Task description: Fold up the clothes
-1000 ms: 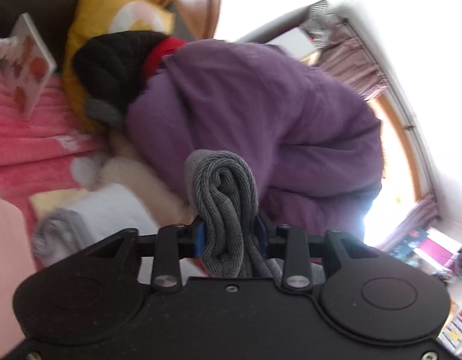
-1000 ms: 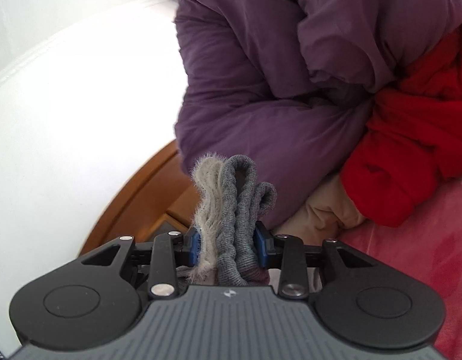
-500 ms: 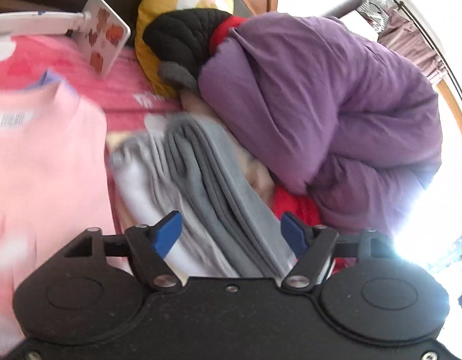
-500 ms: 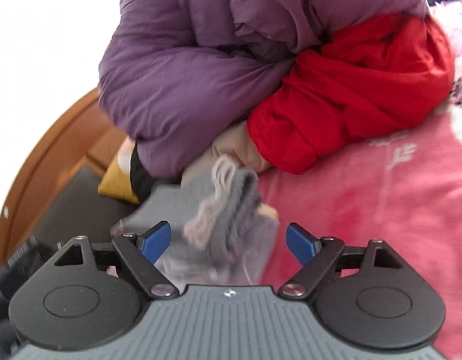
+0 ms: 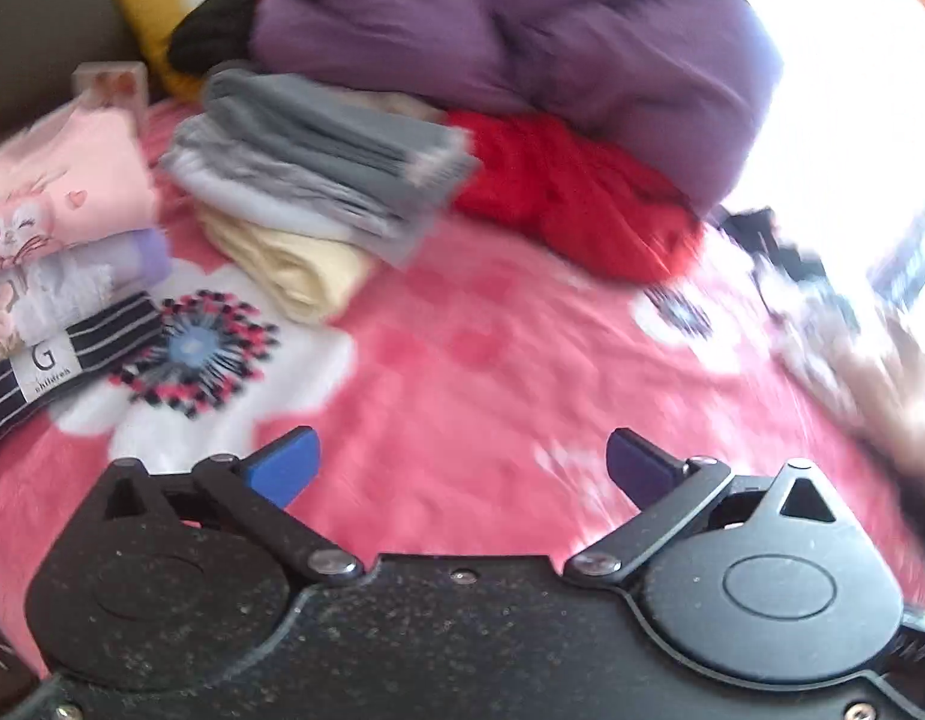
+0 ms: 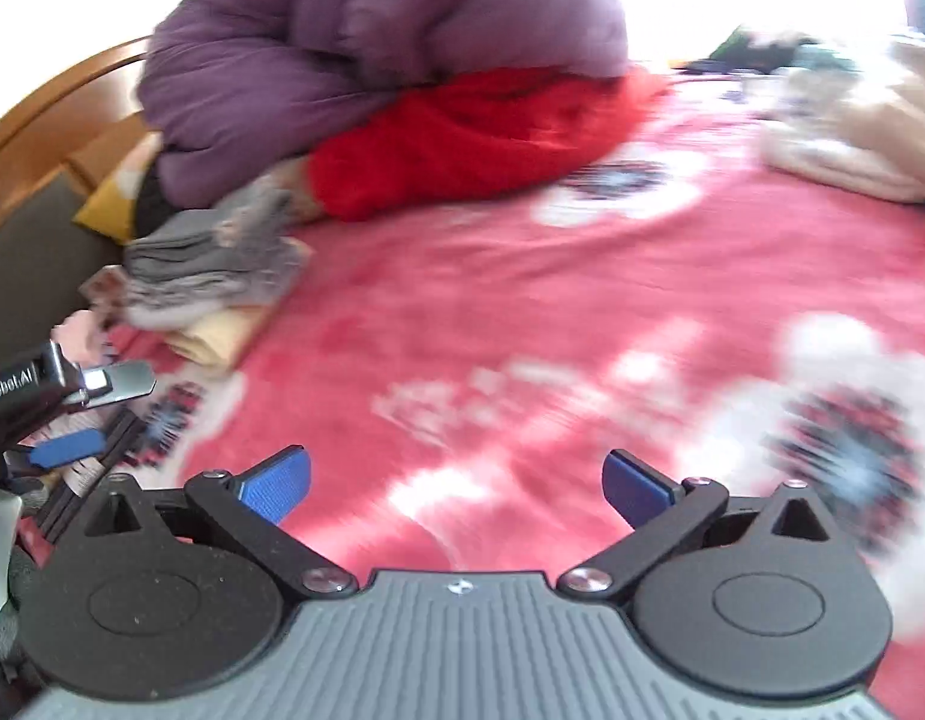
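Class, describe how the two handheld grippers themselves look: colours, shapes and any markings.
The left gripper has a speckled black body, two round discs, silver screws and blue finger pads. The right gripper matches, but has a ribbed grey centre plate bearing a small white logo.

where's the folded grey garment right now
The folded grey garment tops a stack over a cream piece, upper left in the left wrist view, beside the red garment and below the purple duvet.

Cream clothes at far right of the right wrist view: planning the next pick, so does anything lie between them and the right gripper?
Nothing visible does. Only pink blanket lies between the open right gripper and the cream clothes; the folded stack sits off left.
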Available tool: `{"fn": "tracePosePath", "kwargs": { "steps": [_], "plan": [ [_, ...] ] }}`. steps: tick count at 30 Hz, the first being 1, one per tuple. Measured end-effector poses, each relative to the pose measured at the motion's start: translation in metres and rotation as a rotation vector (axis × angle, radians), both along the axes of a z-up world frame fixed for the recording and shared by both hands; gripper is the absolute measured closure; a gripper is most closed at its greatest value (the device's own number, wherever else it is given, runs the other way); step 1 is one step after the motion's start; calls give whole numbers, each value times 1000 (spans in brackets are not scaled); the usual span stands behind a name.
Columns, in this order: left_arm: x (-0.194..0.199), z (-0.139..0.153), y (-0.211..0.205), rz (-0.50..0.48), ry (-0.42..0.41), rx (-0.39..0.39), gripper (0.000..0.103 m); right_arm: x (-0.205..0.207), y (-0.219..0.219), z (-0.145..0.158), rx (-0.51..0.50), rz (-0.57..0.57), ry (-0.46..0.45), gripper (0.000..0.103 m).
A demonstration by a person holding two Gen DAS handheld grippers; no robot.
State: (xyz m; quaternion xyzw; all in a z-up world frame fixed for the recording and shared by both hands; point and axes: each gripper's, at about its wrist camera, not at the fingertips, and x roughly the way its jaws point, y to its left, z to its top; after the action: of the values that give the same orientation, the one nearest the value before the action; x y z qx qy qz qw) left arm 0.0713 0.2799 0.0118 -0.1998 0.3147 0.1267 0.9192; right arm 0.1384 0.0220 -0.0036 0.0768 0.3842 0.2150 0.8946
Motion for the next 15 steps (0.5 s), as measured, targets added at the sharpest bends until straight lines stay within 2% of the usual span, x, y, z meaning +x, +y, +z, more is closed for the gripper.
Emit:
{"fn": "tracePosePath", "kwargs": {
  "steps": [3,9,15],
  "plan": [
    [-13,9,-46,-81,4,38,1,-32,-45,12,-55,-76,6,0],
    [-40,29,-140,-192,-7,176,1,-83,-116,31,-111,-188,-16,0],
    [-63,32,-205,-305,15,205,0,-119,-164,33,-143,-265,-28,0]
  ]
}}
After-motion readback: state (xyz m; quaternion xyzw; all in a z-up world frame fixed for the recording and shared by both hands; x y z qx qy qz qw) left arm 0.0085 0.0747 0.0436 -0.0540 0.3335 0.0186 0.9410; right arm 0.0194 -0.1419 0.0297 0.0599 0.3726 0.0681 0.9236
